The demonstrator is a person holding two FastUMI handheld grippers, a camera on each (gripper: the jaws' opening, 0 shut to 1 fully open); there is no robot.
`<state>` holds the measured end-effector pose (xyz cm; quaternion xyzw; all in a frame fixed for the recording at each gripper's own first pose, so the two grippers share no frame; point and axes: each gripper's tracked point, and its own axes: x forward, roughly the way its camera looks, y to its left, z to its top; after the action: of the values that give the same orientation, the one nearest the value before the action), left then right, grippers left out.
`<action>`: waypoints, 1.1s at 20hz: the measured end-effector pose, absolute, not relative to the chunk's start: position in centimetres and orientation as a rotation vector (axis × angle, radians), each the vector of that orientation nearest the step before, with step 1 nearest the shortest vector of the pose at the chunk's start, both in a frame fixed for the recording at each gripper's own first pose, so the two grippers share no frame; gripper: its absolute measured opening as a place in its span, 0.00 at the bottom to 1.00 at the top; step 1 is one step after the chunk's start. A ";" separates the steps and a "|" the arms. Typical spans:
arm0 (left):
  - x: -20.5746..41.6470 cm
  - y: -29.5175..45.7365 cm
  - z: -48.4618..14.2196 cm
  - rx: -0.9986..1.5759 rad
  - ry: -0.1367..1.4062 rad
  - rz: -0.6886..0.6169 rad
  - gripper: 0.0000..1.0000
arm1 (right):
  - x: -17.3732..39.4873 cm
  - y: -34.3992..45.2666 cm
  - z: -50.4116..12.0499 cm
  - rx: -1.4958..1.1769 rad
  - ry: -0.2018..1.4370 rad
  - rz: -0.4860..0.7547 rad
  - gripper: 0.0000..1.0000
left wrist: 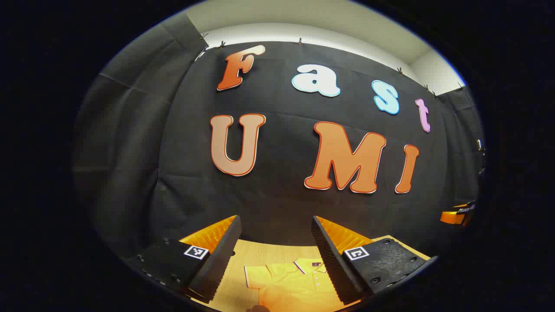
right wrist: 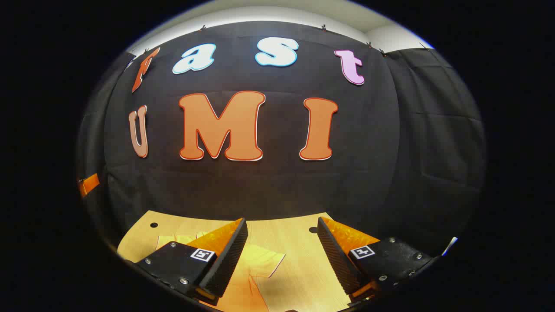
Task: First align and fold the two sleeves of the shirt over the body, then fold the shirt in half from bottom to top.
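Note:
A yellow polo shirt point(left wrist: 288, 281) lies flat on the wooden table point(left wrist: 269, 251), its collar toward the back wall and one short sleeve spread to the left. My left gripper point(left wrist: 275, 255) hangs open above the shirt's upper part, with nothing between its fingers. In the right gripper view the same shirt point(right wrist: 256, 271) shows its other sleeve stretched out to the right on the table point(right wrist: 286, 234). My right gripper point(right wrist: 282, 253) is open above that sleeve and the bare wood beside it, holding nothing. The shirt's lower part is out of sight.
The table's far edge meets the black cloth wall close behind the shirt. Two small round holes point(right wrist: 313, 229) sit in the tabletop near that edge. The other gripper's orange body point(left wrist: 455, 215) shows at the far right of the left gripper view.

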<state>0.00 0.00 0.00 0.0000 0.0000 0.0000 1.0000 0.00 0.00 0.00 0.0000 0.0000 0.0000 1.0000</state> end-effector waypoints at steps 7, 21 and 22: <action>0.2 0.1 -1.1 0.047 0.032 0.008 0.97 | 0.6 0.5 -0.7 -0.015 0.021 0.009 0.98; 1.6 0.4 -2.5 0.038 0.047 0.011 0.98 | 3.1 1.5 -1.9 0.023 0.090 0.033 0.98; 1.7 0.7 -2.4 0.047 0.040 0.019 0.98 | 3.3 1.4 -2.0 0.023 0.096 0.027 0.98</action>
<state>1.67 0.70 -2.38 0.0236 0.0201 0.0096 0.9995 3.32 1.45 -2.04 0.0114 0.0479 0.0136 0.9987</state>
